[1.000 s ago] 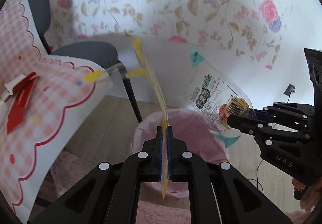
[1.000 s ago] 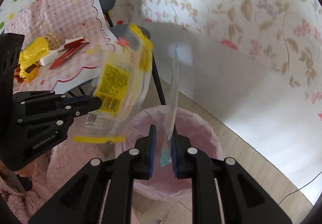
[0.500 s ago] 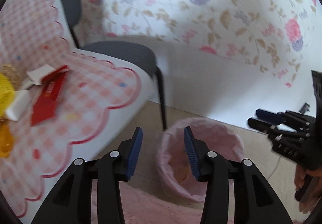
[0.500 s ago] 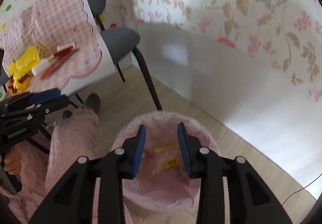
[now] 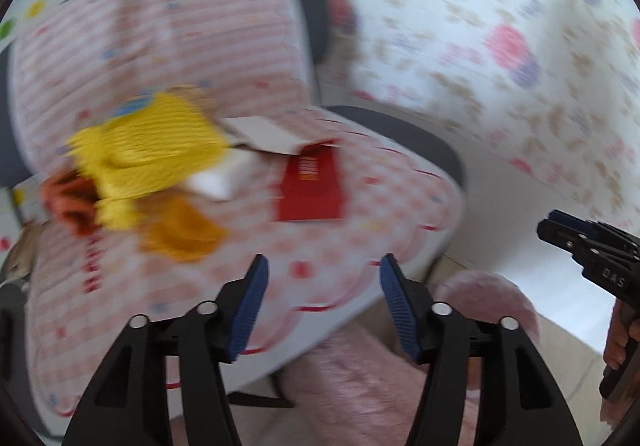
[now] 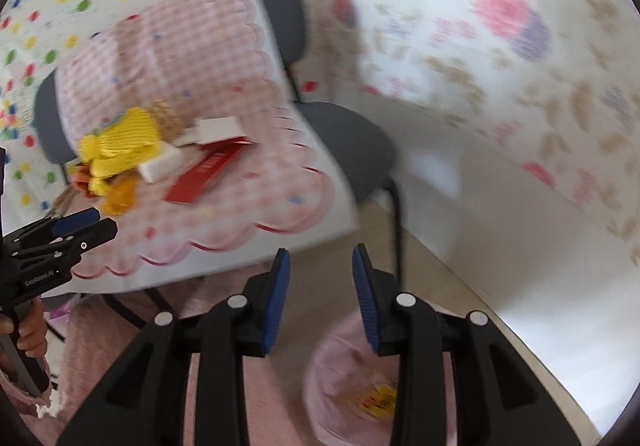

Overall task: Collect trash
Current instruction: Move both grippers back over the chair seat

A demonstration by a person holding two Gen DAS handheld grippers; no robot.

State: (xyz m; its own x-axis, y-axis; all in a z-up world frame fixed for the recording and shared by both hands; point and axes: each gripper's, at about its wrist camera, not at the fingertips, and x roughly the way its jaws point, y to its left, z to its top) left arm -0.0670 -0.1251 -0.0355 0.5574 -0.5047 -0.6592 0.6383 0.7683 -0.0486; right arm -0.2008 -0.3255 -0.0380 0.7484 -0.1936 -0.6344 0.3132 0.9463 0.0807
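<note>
Remaining trash heaped on the counter, ahead of and above both tongs: yellow wrapper largest, red carton beside it. Carton's long axis raked from near-left toward far-right in the right view. Left tongs nearer, empty, jaws opening; right tongs parted, empty, over the pink bin.

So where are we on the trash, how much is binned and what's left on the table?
Done: a yellow-printed wrapper lies in the pink-lined bin. In hand: nothing; the left claw is opening empty, and the right claw is open and empty. Left: yellow wrapper, red packet and white piece on the table.
</note>
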